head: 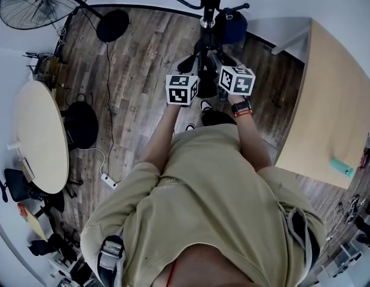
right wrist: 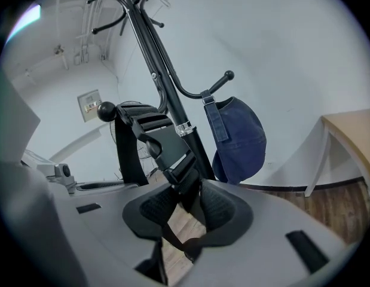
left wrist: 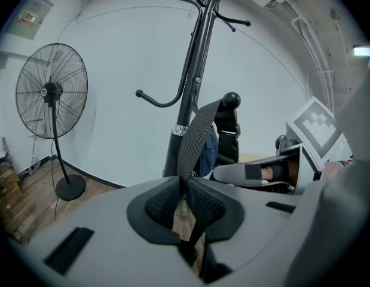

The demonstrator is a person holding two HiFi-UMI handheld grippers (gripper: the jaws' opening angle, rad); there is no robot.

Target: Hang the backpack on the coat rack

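White walls [left wrist: 125, 52] and a wood floor [head: 137, 70] frame the black coat rack [left wrist: 190, 88]. The backpack [right wrist: 146, 139] hangs from a knobbed hook against its pole, beside a blue cap [right wrist: 241, 139]. The left gripper [left wrist: 183, 190] pinches a grey strap [left wrist: 196, 133]. The right gripper [right wrist: 187, 207] stands spread, with a black buckled strap [right wrist: 182, 172] loose between its pads.

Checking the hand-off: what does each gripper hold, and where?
Left gripper clamps the grey strap partway along its length. Right gripper holds nothing: open, with a black buckled strap passing between its jaws.
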